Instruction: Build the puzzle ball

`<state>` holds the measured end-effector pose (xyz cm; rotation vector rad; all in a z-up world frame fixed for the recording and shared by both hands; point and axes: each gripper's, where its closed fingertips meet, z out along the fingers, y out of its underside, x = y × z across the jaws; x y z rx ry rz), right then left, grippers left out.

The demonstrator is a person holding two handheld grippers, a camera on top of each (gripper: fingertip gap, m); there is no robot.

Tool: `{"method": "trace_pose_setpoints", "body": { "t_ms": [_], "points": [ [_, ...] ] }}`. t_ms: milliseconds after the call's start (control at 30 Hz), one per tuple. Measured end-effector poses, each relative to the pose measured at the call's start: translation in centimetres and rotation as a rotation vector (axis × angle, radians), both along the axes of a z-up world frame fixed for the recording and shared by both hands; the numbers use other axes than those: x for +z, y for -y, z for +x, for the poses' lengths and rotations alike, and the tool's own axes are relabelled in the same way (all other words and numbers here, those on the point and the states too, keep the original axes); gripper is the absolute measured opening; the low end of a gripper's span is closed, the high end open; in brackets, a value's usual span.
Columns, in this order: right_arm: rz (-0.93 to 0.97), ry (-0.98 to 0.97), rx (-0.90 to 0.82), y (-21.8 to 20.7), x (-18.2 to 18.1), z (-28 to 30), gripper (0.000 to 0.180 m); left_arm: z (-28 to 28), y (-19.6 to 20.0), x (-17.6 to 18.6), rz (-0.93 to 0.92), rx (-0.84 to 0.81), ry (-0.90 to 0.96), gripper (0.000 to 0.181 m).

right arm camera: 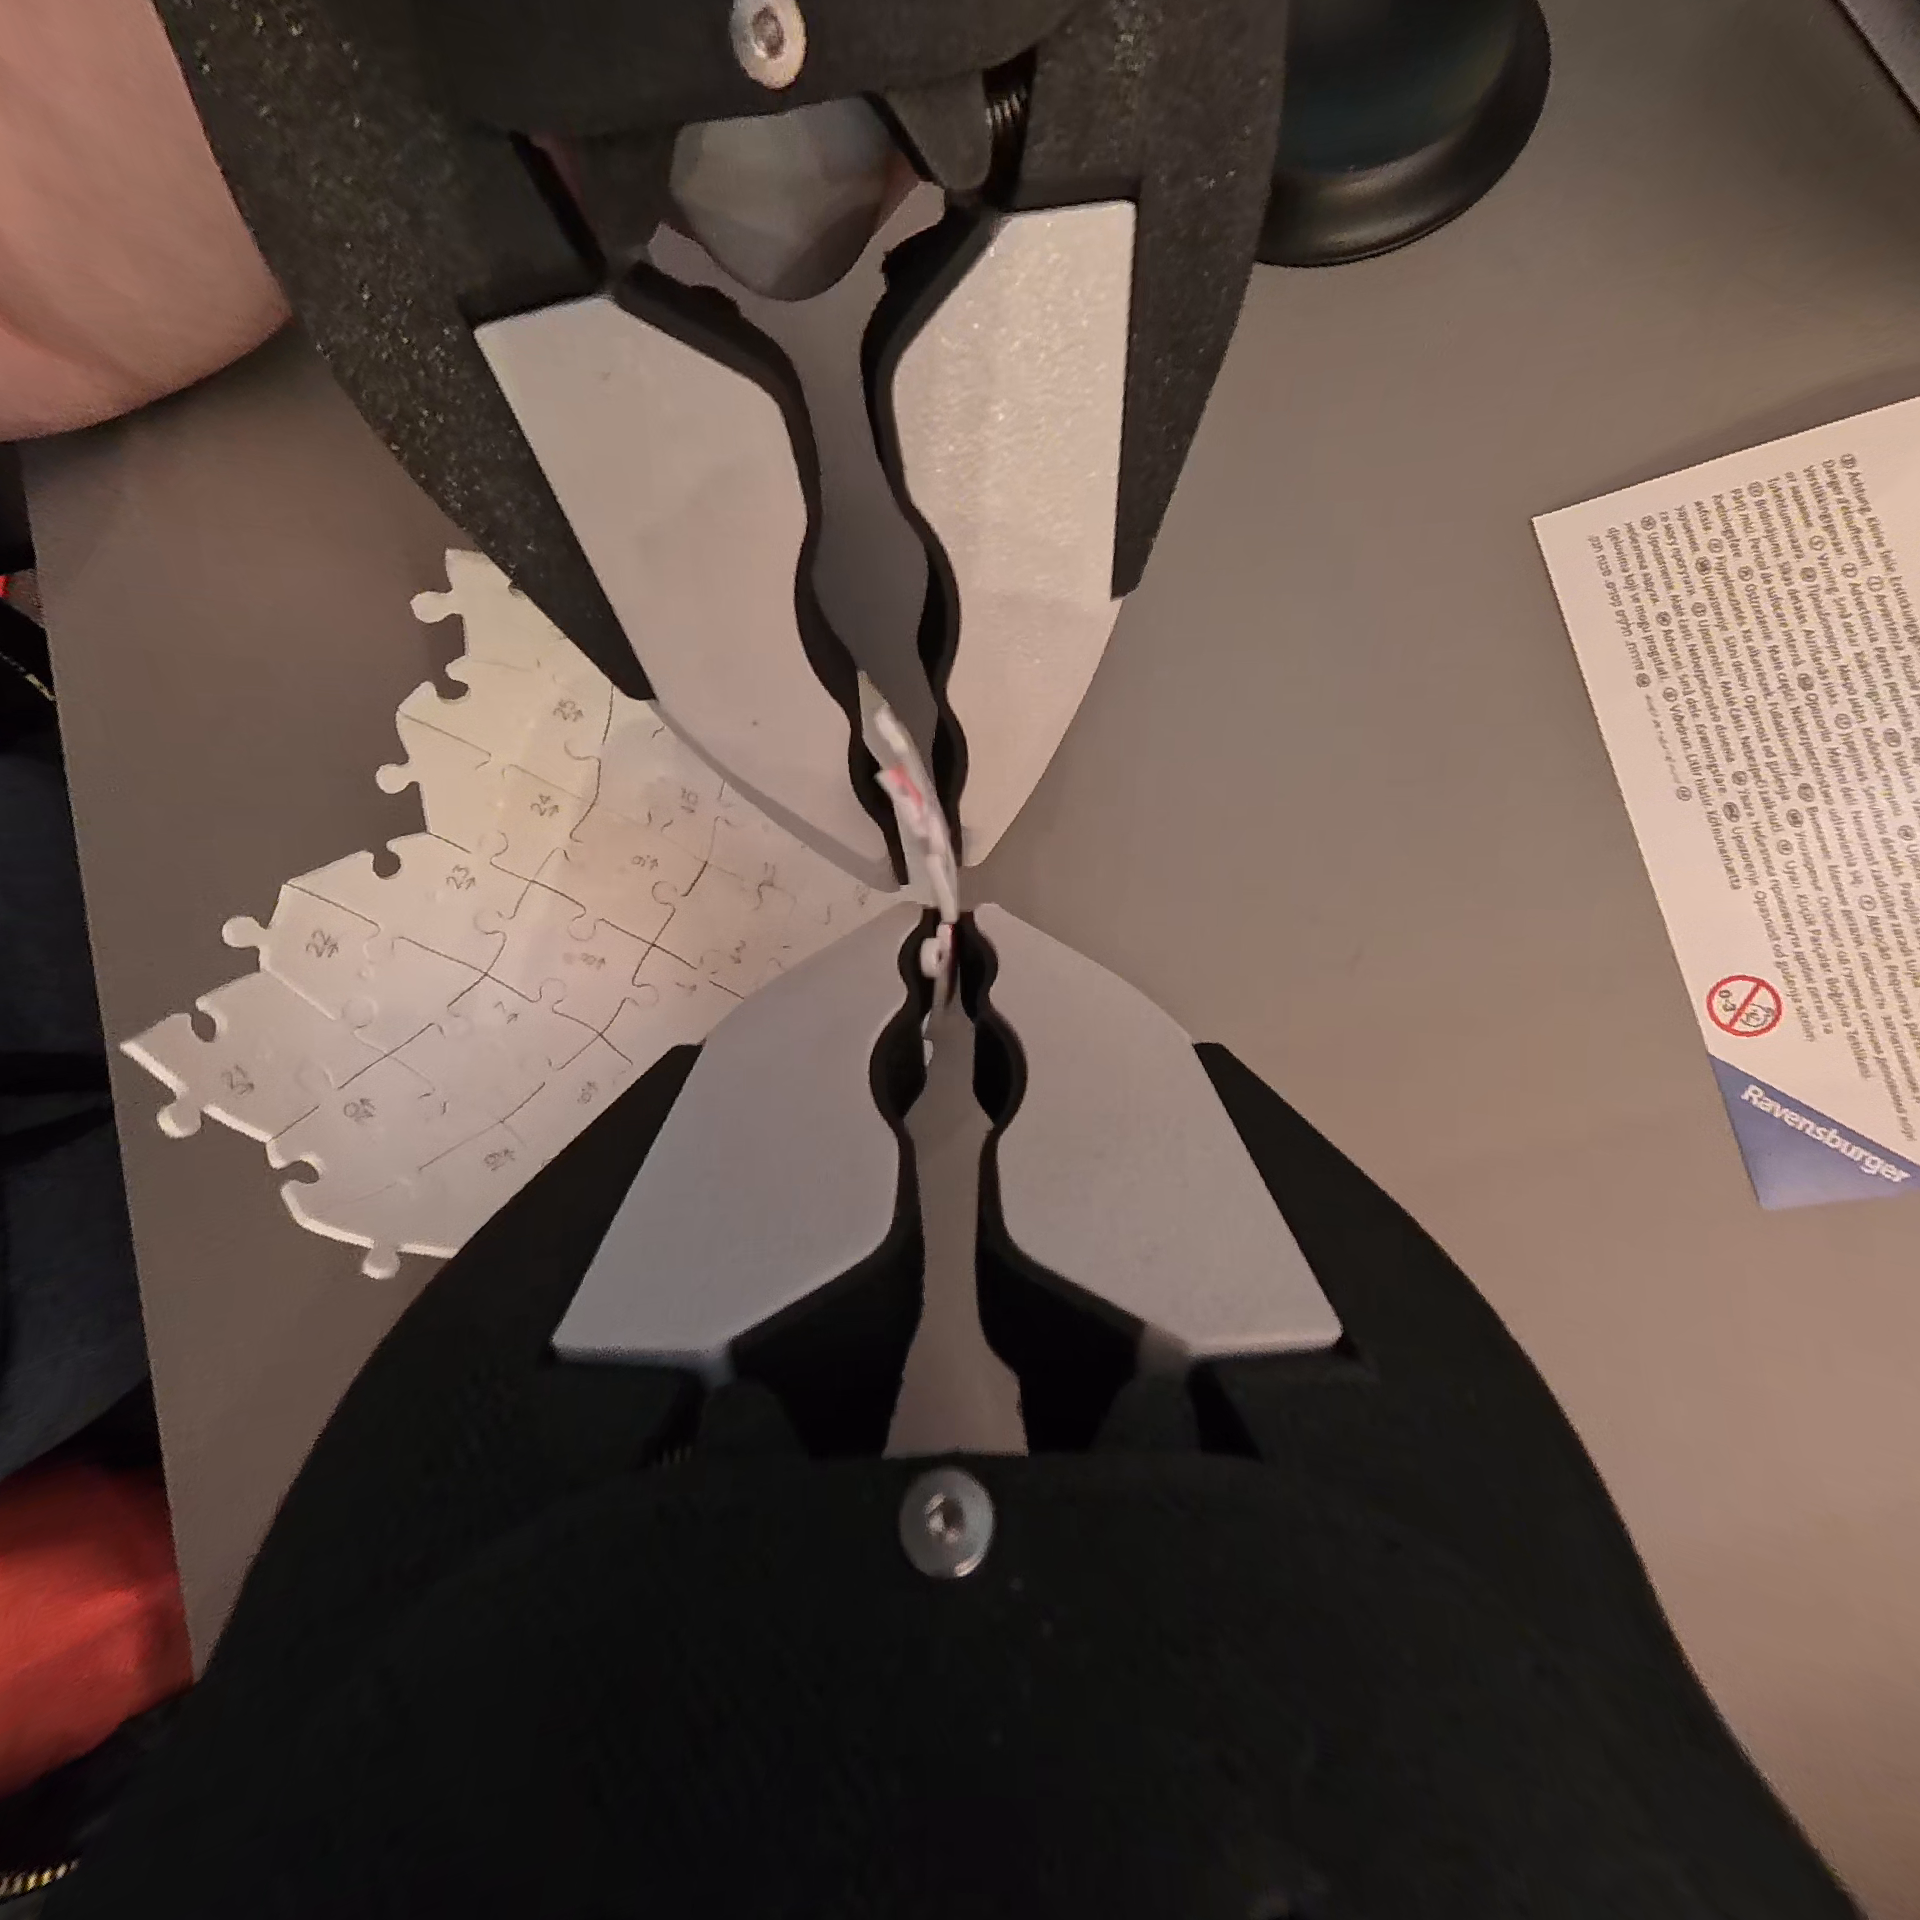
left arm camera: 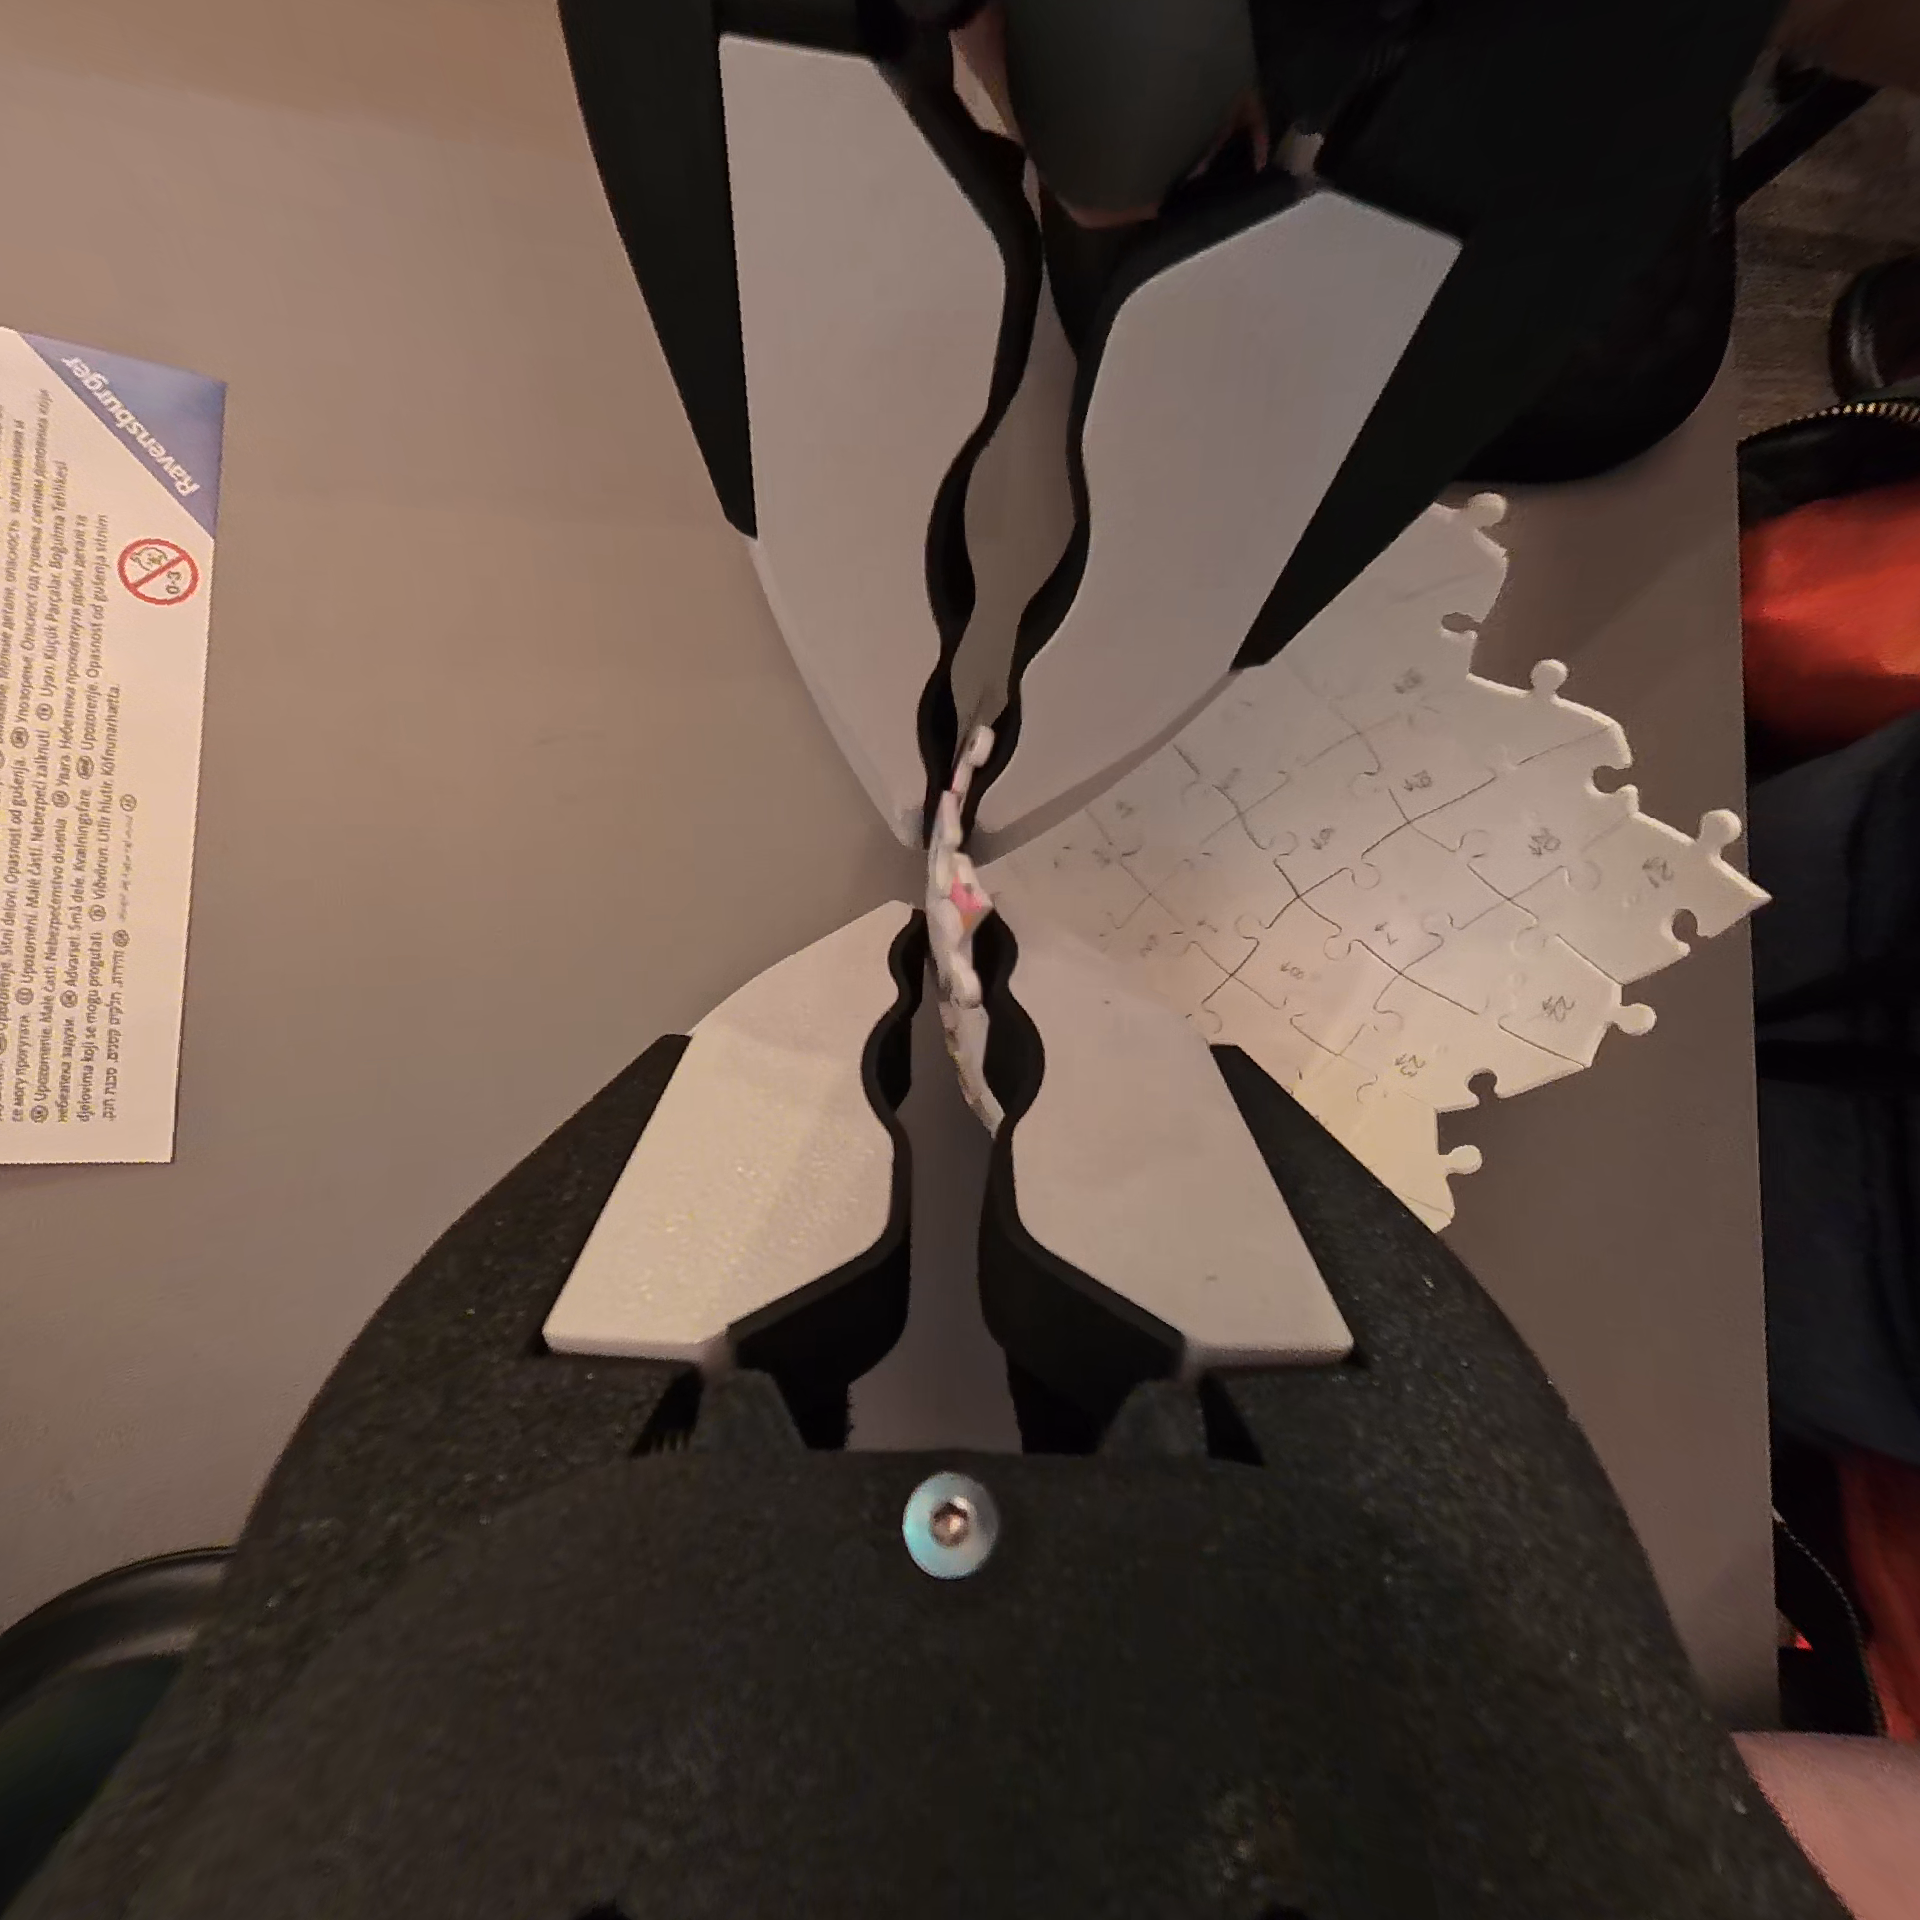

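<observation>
1. Left tool (left arm camera: 954,940) is pretty much closed, pinching the edge of the puzzle pieces (left arm camera: 958,914) right at its tips.
2. Right tool (right arm camera: 943,951) is the same deal: fingers nearly together, clamped on the same bit of puzzle from the opposite side, so the two tools meet tip to tip.
3. The thing they're gripping is seen edge-on, with some pink and red print showing. Can't tell if it's one piece or two being joined.
4. The assembled puzzle section (left arm camera: 1455,883) fans out to one side, blank side up with little handwritten marks on each piece, low over the grey tabletop (left arm camera: 468,675).
5. A printed leaflet (left arm camera: 99,748) lies flat on the tabletop, well apart from the puzzle.
</observation>
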<state>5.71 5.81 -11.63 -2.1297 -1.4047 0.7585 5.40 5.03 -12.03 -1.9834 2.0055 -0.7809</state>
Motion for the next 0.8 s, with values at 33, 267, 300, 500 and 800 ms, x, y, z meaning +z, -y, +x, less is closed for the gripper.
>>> {"method": "trace_pose_setpoints", "body": {
  "t_ms": [33, 267, 300, 500, 800],
  "points": [
    [-0.003, -0.001, -0.001, 0.07, 0.01, -0.02, 0.004, 0.01, 0.02, 0.02, 0.001, -0.001, 0.0, 0.008],
    [0.026, 0.024, -0.012, 0.07, 0.05, -0.09, 0.004, -0.13, 0.05, 0.03, -0.008, 0.006, -0.007, 0.007],
    [0.036, 0.03, -0.01, 0.06, 0.06, -0.1, 0.004, -0.15, 0.05, 0.05, -0.012, 0.008, -0.007, 0.007],
    [0.046, 0.016, 0.012, 0.01, 0.03, -0.16, 0.004, -0.23, -0.1, -0.05, 0.003, 0.013, -0.016, 0.006],
    [0.028, -0.001, 0.023, 0.2, -0.18, -0.38, 0.007, -0.17, 0.04, -0.08, 0.002, 0.006, -0.015, 0.004]
  ]
}}
